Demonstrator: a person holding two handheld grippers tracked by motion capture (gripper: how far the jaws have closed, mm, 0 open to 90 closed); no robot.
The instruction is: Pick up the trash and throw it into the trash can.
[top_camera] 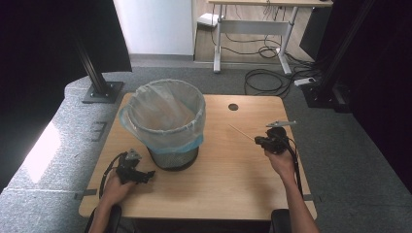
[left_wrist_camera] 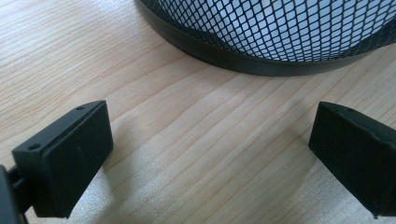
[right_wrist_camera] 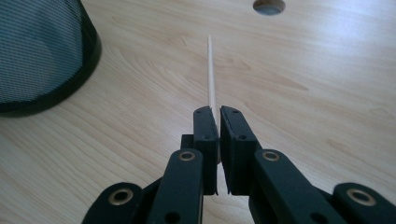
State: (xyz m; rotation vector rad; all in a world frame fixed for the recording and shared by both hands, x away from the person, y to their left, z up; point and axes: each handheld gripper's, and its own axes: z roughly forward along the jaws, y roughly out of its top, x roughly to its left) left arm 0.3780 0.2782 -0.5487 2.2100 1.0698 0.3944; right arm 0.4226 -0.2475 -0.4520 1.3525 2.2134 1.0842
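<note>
1. Thin wooden stick [right_wrist_camera: 211, 70]: one end pinched between the jaws of the right hand-held gripper [right_wrist_camera: 218, 112], the rest pointing forward over the tabletop [right_wrist_camera: 303, 116], toward the round cable hole [right_wrist_camera: 269, 5]. From above, the stick [top_camera: 241, 132] lies to the right of the bin, well apart from it.
2. Handling, judged: very light, stiff but snappable (slim, could swivel in the pads). An end grip looks adequate; nearer the middle would be steadier.
3. Mesh waste bin [top_camera: 167, 124], lined with a clear bag, stands on the tabletop's left half.
4. Left hand-held gripper [left_wrist_camera: 210, 154]: jaws wide apart, empty, low over the wood just beside the bin's base [left_wrist_camera: 243, 60].
</note>
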